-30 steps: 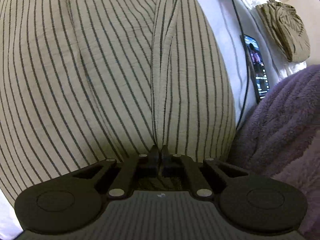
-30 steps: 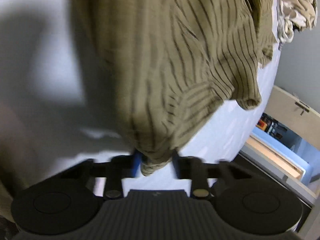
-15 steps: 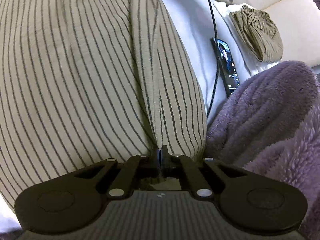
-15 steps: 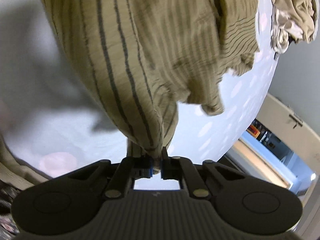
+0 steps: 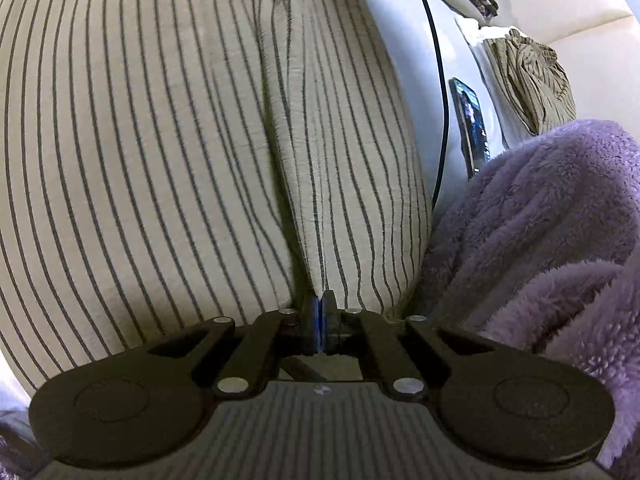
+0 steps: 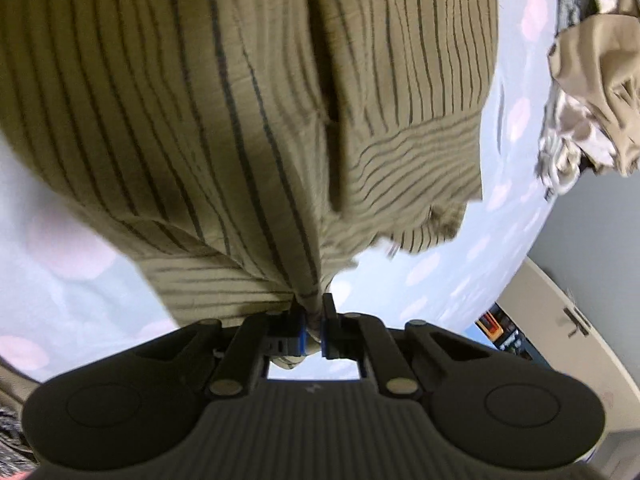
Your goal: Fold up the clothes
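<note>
Striped beige cloth fills both views: your left gripper (image 5: 319, 316) stays clenched on a pinch of the shirt (image 5: 168, 140), while your right gripper (image 6: 313, 320), loose around a hanging corner a second ago, now grips it beside the hem. The shirt hangs stretched above the bedsheet (image 6: 492, 220), likely ready for folding.

This is a home bedroom: a bed sheet (image 6: 460, 276) printed with pale pink dots carries loose clothes (image 6: 592, 92), a purple fleece blanket (image 5: 540, 232), a phone (image 5: 472, 124) with its black charging cable (image 5: 440, 80), and a striped garment (image 5: 528, 80) bundled against a pillow (image 5: 476, 40).
</note>
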